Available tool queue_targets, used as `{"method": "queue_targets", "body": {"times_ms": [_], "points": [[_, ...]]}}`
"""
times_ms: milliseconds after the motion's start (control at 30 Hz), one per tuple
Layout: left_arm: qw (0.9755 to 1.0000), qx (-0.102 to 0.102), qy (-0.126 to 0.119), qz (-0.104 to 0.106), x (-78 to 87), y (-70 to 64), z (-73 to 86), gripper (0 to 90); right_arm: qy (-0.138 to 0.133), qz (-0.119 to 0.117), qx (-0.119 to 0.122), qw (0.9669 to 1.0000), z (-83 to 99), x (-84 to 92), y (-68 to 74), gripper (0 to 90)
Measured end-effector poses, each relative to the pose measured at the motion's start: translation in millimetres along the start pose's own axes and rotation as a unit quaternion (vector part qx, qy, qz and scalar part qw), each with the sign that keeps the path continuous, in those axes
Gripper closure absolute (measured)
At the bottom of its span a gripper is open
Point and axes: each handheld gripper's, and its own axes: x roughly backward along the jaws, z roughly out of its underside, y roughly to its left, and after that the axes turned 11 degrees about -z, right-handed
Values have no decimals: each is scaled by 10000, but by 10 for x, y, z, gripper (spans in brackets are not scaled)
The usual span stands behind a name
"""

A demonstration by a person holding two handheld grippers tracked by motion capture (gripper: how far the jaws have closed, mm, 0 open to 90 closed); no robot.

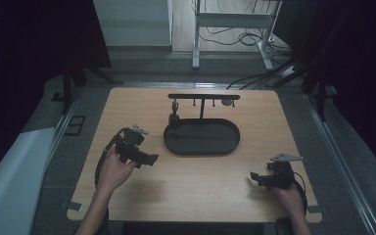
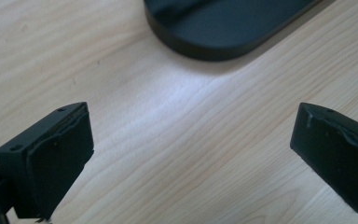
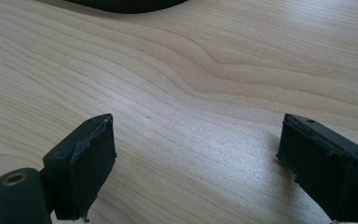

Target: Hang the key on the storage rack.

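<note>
Both grippers, left (image 1: 149,158) and right (image 1: 254,177), hover with fingers apart over the counter (image 1: 196,181), flanking the black tray (image 1: 201,147), seemingly poised to reach.

I see my left gripper (image 1: 149,159) held just left of the black oval tray (image 1: 201,137), above the wooden table (image 1: 191,186), its jaws pointing right toward the tray. My right gripper (image 1: 253,177) sits near the table's near right corner, well apart from the tray, jaws pointing left. A black rack (image 1: 203,97) stands at the tray's far edge, a small dark piece (image 1: 174,117) hanging from its left end.
</note>
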Motion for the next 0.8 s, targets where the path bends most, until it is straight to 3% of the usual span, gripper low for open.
{"method": "queue_targets", "body": {"times_ms": [333,433,600,700,800], "points": [[9999,120,-67,-103,-269,-87,473,0,24,21,11,10000,-3,-5,11,109],[9996,267,-92,-80,-360,-118,619,0,29,31,9,10000,-2,-5,14,109],[9993,346,-125,-44,-463,-168,778,0,33,40,15,10000,-2,-5,15,109],[9994,318,-81,-120,-505,-198,833,0,35,46,11,10000,-1,-5,16,109],[9992,368,-133,-55,-509,-215,854,0,36,59,14,10000,1,-6,15,109]]}}
